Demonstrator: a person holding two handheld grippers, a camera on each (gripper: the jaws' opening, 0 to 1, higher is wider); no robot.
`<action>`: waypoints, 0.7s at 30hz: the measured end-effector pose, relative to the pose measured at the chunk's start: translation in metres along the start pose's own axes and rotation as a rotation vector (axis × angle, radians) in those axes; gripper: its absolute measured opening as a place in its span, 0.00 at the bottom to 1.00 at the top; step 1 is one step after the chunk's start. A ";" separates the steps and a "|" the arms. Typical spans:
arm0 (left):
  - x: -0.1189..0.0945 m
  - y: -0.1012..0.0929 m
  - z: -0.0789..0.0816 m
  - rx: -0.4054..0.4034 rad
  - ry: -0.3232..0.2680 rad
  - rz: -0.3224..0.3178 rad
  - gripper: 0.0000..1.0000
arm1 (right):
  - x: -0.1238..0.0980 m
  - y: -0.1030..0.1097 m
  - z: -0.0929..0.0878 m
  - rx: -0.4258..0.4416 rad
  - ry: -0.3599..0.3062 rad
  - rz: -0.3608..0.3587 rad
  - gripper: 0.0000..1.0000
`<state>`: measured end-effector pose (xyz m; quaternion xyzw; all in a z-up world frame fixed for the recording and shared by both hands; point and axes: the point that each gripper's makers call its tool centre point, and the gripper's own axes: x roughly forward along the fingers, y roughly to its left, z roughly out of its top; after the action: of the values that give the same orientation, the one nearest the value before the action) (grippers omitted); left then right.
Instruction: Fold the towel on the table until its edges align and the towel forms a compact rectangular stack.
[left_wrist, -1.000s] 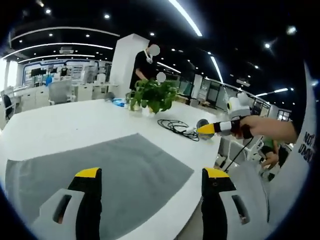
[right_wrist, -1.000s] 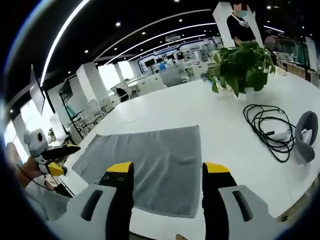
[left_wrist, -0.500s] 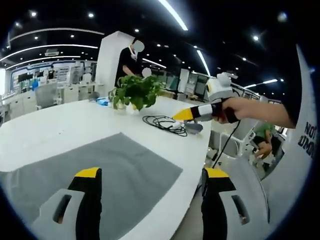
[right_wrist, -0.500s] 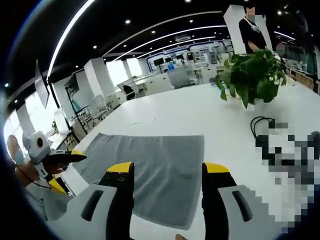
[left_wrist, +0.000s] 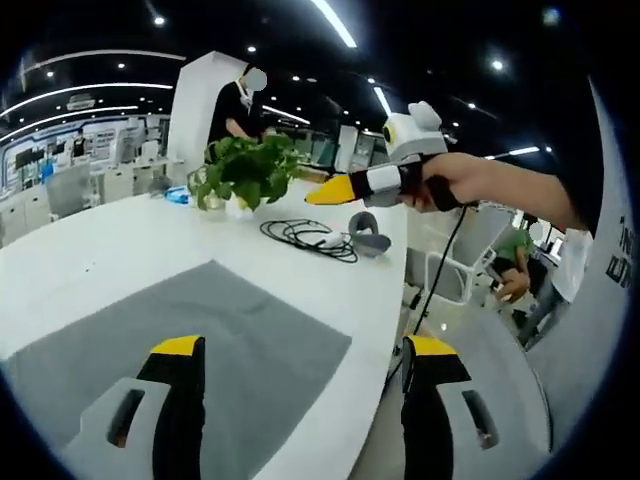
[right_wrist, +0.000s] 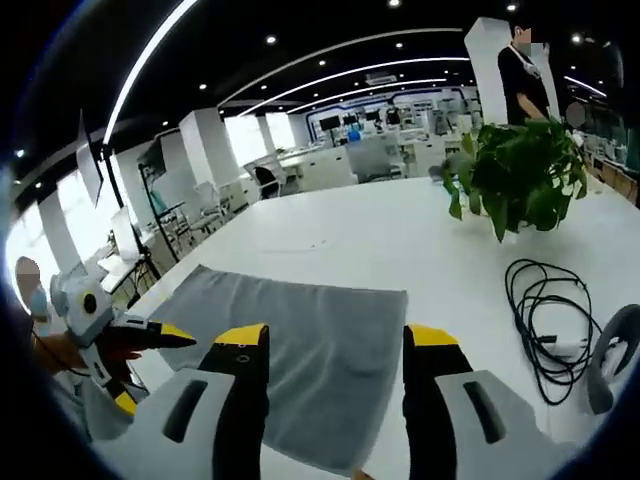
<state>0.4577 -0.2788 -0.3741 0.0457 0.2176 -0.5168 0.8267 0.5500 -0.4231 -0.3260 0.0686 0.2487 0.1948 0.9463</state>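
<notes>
Left claw: black jaws, yellow tips, grey housings.

Both tools are held up in the air with jaws parted and nothing between them, the left tool and the right tool, each gripped by a hand.

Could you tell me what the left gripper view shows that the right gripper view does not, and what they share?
Left gripper view alone: the right gripper held by a hand above the table's near edge, and a seated person in green off the table.

Right gripper view alone: the left gripper at the towel's left corner, and rows of desks and chairs beyond the table.

Both: the flat grey towel, white table, potted plant, coiled black cable, and a standing person in black.
</notes>
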 end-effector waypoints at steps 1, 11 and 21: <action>0.004 -0.004 0.001 0.008 0.004 -0.009 0.83 | 0.002 -0.001 0.002 -0.002 0.002 0.003 0.53; 0.033 -0.027 -0.008 0.016 0.043 -0.067 0.83 | 0.010 -0.019 0.025 -0.048 -0.010 0.019 0.53; 0.055 -0.030 -0.008 -0.004 0.056 -0.081 0.81 | 0.035 -0.022 0.029 -0.075 0.026 0.074 0.52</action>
<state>0.4496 -0.3364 -0.3990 0.0497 0.2431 -0.5481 0.7987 0.5995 -0.4297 -0.3211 0.0398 0.2507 0.2397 0.9371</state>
